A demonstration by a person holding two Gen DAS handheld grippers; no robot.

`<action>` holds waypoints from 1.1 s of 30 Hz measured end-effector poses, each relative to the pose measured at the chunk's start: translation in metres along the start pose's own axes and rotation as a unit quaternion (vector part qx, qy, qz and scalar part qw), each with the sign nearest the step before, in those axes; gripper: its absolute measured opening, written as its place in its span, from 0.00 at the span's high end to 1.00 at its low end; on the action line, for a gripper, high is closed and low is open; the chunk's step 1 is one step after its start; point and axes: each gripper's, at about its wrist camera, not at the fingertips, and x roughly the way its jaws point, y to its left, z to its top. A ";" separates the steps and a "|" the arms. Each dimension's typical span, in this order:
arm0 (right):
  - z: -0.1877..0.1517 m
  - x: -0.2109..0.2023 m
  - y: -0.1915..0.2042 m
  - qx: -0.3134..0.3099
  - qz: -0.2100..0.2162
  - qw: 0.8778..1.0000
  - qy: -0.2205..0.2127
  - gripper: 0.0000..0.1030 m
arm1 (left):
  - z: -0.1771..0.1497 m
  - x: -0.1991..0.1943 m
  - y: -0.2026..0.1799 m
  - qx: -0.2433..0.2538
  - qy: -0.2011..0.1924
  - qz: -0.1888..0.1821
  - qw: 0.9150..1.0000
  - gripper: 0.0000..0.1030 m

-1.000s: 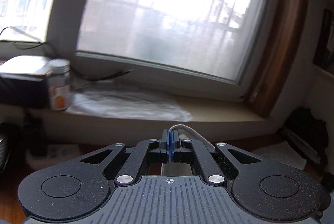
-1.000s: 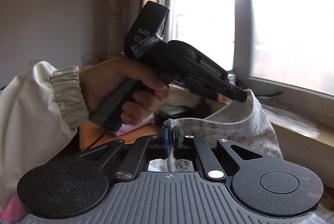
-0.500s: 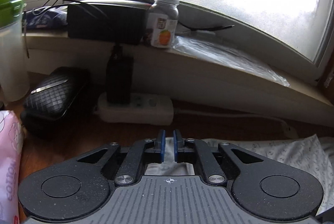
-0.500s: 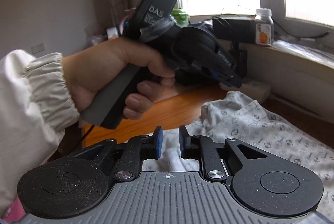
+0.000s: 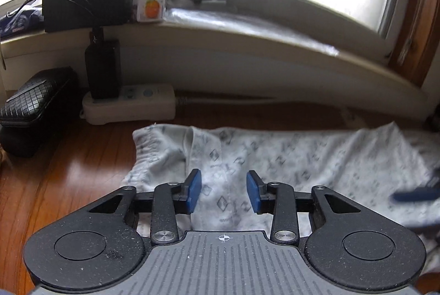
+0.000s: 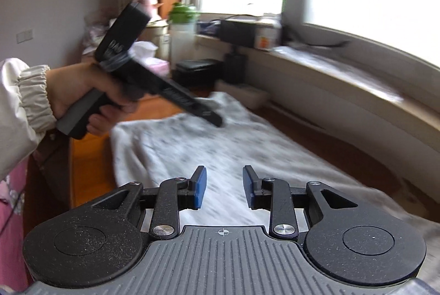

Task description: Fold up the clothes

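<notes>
Garment (image 5: pixel 288 157) lies flat on the surface (image 5: pixel 68 171), long axis parallel to the windowsill (image 5: pixel 247 52); both hand-held grippers, left (image 5: pixel 223 191) and right (image 6: pixel 224 187), have just opened, empty, above it.

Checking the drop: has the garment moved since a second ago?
Yes. It hung pinched in both grippers, level with the sill; now the garment lies flat on the table below it, both grippers' jaws having just been opening, empty.

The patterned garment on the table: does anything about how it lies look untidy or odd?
Mostly flat, but the patterned garment is not smooth: its near-left end is bunched, with a seam ridge standing up. The wooden table shows nothing spilled. Both grippers are open above the cloth.
</notes>
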 end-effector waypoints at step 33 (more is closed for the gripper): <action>0.032 0.083 0.074 0.023 0.107 0.994 -0.006 0.95 | 0.035 0.042 0.007 0.077 0.031 -0.007 0.997 0.92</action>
